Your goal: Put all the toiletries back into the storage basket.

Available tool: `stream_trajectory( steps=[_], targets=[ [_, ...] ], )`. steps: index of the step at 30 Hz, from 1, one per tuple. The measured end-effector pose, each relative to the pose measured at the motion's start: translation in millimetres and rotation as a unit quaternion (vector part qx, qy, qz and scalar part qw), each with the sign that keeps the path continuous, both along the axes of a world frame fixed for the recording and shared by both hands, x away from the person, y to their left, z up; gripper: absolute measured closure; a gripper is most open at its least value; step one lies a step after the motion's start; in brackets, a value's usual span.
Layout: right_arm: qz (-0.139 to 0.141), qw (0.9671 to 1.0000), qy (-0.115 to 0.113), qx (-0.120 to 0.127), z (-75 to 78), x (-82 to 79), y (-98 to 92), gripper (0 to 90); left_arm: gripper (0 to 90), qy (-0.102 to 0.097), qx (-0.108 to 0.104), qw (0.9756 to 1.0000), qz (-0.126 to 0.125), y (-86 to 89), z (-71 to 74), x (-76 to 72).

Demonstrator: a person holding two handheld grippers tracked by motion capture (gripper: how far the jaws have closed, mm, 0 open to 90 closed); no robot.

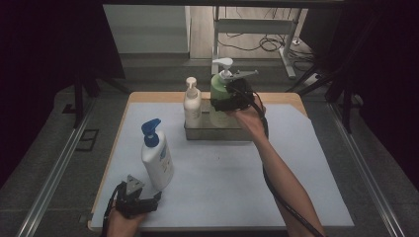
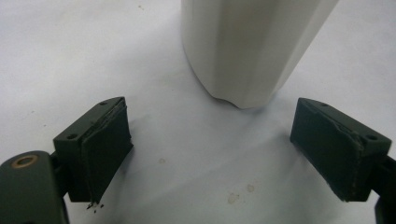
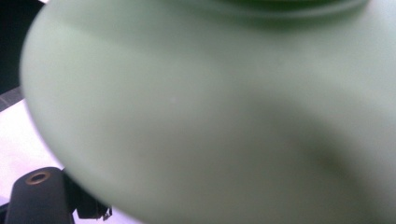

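Note:
A green pump bottle (image 1: 217,86) stands upright at the right end of a metal tray (image 1: 217,134). My right gripper (image 1: 225,100) is shut on its upper body from the near side. In the right gripper view the green bottle (image 3: 210,116) sits blurred right against the camera and hides most of the jaws. A small white pump bottle (image 1: 191,106) stands in the tray's left end. A white bottle with a blue pump (image 1: 157,160) stands on the mat. My left gripper (image 1: 156,194) rests open just short of its base (image 2: 247,51), not touching it.
A pale mat (image 1: 222,177) covers the wooden table (image 1: 148,96). Metal rails run along both sides of the table. Beyond the far edge are a frame leg and loose cables (image 1: 267,44) on the floor.

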State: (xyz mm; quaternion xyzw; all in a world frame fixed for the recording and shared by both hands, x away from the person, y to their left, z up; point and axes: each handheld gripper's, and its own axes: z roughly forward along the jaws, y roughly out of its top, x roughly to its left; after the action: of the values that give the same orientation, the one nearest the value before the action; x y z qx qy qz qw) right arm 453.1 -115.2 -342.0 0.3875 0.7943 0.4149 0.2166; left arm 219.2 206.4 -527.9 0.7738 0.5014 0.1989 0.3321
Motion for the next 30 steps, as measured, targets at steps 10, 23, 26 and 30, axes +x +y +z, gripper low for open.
stream_trajectory(
  steps=[10, 23, 26, 30],
  targets=[
    [-0.009, 0.9999, 0.004, 0.002, -16.6, 12.1, 4.3, 12.3, 11.9, 0.001, -0.001, 1.0000, 0.000, 0.0, 0.1, -0.1],
    [0.001, 0.9996, 0.022, -0.017, -33.1, 15.2, 10.8, 12.5, 11.9, 0.001, -0.001, 1.0000, 0.000, -0.1, 0.0, -0.1],
    [0.002, 0.9994, 0.028, -0.021, -36.0, 15.8, 11.0, 12.5, 11.9, 0.001, -0.001, 1.0000, 0.000, -0.1, 0.0, -0.1],
    [0.002, 0.9991, 0.033, -0.026, -42.2, 16.7, 12.0, 12.5, 11.9, 0.001, -0.001, 1.0000, 0.000, -0.1, 0.0, -0.1]
  ],
)
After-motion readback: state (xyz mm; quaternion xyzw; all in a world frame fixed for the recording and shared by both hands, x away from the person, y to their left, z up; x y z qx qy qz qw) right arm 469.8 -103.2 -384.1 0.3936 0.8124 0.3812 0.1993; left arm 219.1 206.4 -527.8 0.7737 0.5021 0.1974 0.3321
